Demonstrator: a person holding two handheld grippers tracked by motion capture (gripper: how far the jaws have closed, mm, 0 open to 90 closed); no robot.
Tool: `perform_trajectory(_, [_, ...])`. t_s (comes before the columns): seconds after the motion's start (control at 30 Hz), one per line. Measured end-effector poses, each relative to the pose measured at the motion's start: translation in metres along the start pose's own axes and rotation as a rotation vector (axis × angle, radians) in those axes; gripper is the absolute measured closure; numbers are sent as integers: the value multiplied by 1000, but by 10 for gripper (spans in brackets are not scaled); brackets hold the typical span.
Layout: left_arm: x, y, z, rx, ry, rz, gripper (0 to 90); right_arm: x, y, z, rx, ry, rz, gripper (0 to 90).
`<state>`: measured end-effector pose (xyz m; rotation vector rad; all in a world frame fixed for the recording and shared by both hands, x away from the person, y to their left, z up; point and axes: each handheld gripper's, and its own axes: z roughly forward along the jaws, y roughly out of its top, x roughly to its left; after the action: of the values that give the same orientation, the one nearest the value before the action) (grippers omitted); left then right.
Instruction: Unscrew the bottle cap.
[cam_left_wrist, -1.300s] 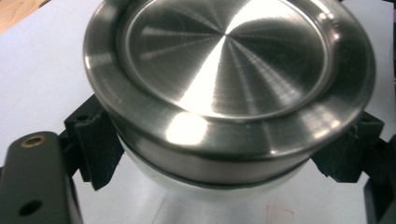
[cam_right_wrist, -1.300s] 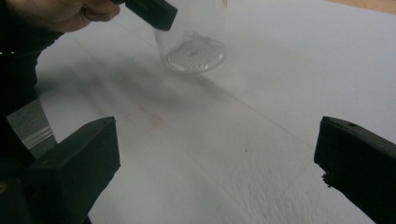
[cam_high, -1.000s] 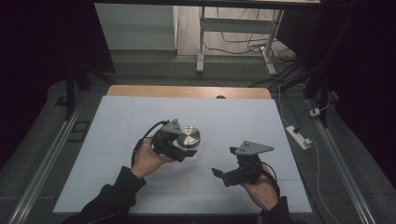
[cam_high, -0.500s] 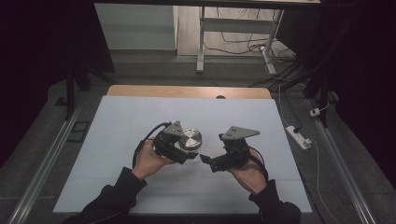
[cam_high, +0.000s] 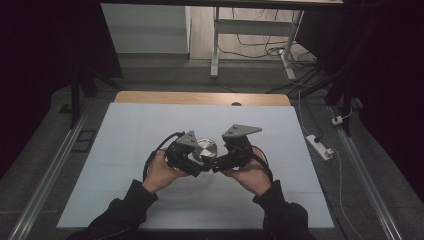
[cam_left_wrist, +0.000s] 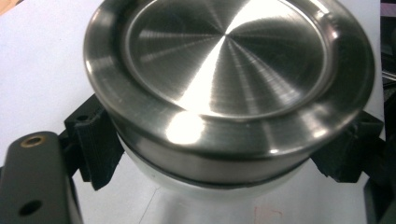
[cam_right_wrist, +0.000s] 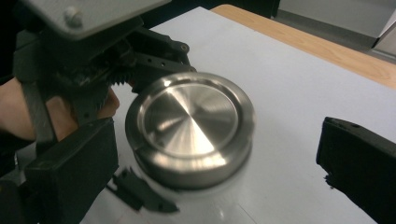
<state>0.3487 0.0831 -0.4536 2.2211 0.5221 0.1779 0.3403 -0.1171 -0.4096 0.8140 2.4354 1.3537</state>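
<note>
A round steel tin (cam_high: 205, 148) with a brushed lid (cam_left_wrist: 224, 51) sits low over the white table cover (cam_high: 125, 130), near its middle. My left gripper (cam_high: 199, 159) is shut on the tin's body just under the lid rim, with a ribbed pad (cam_left_wrist: 95, 149) pressed on each side. My right gripper (cam_high: 220, 160) comes in from the right. It is open, its two jaws spread wide either side of the tin (cam_right_wrist: 191, 126) and not touching it. In the right gripper view, my left gripper (cam_right_wrist: 93, 56) and the hand holding it are behind the tin.
A strip of bare wooden tabletop (cam_high: 200, 97) lies at the far edge of the white cover. On the floor to the right lies a white power strip (cam_high: 320, 146). Metal rails run along both sides of the table, and desk legs (cam_high: 215, 45) and cables stand beyond it.
My right gripper has swung left and forward from the near right until its open jaws flank the tin. My left gripper kept its hold and shifted slightly right.
</note>
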Motion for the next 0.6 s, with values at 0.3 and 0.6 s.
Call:
perform_trajectory(0.3, [0, 0, 0, 4, 9, -12, 158, 3, 2, 21, 28, 8, -25, 81])
perform_trajectory(0.6, [1, 0, 0, 14, -10, 1, 158, 3, 0, 22, 28, 69, -62, 181])
